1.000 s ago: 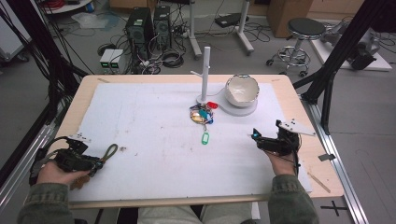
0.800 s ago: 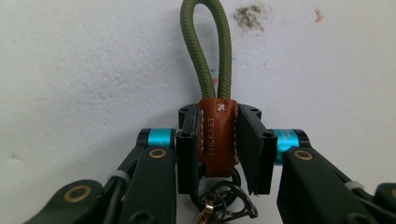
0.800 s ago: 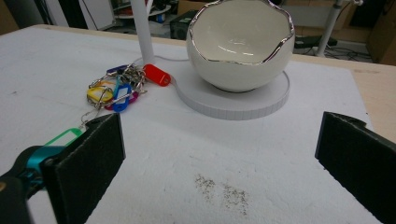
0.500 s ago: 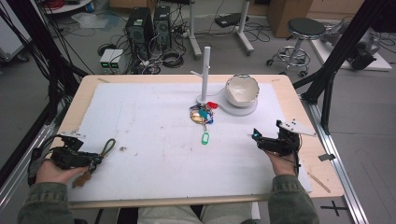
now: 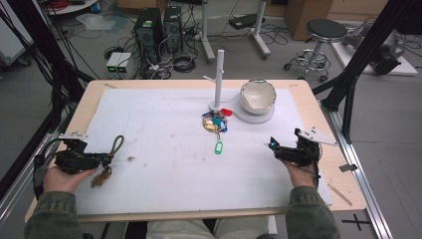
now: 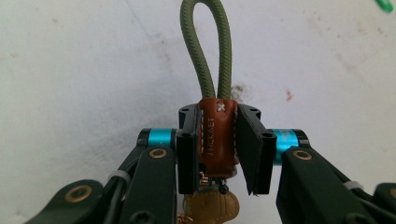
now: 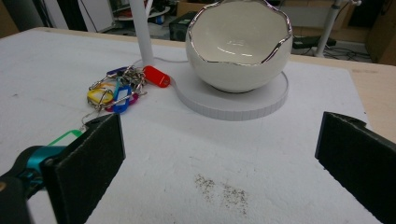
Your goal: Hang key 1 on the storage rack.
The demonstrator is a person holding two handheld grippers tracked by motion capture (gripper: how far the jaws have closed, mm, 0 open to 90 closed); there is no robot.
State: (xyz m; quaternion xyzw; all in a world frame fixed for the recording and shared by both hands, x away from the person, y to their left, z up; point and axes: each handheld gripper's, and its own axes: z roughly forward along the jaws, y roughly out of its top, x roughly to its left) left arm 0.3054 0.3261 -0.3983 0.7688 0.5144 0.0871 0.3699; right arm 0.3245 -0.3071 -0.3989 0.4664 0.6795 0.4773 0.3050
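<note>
A: What could go wrong from where you are now?

B: Your left tongs point(image 6: 219, 149) are clamped on the brown leather sleeve of a keychain point(image 6: 215, 135), low at the counter's point(image 5: 89, 99) left edge. The grip sits on the sleeve alone. The green cord loop point(image 6: 209, 51) sticks out past the tips, and a tan tag point(image 6: 210, 207) hangs underneath. I judge a quick swing could let the sleeve twist or slide between the pads, since leather is smooth and the tag adds a dangling weight.

A: And if you carry it across?

B: The loop is soft. If you aim it at the white stand's peg point(image 5: 211, 79), it may fold or miss. Also, the pile of coloured key tags point(image 5: 215, 122) lies at the stand's foot, so a low pass could drag them.

A: Where are your right tongs?

B: Your right tongs point(image 7: 219, 158) are wide open and empty, resting at the counter's right side, facing the white bowl point(image 7: 239, 42). The keychain is well apart from them, across the counter.
</note>
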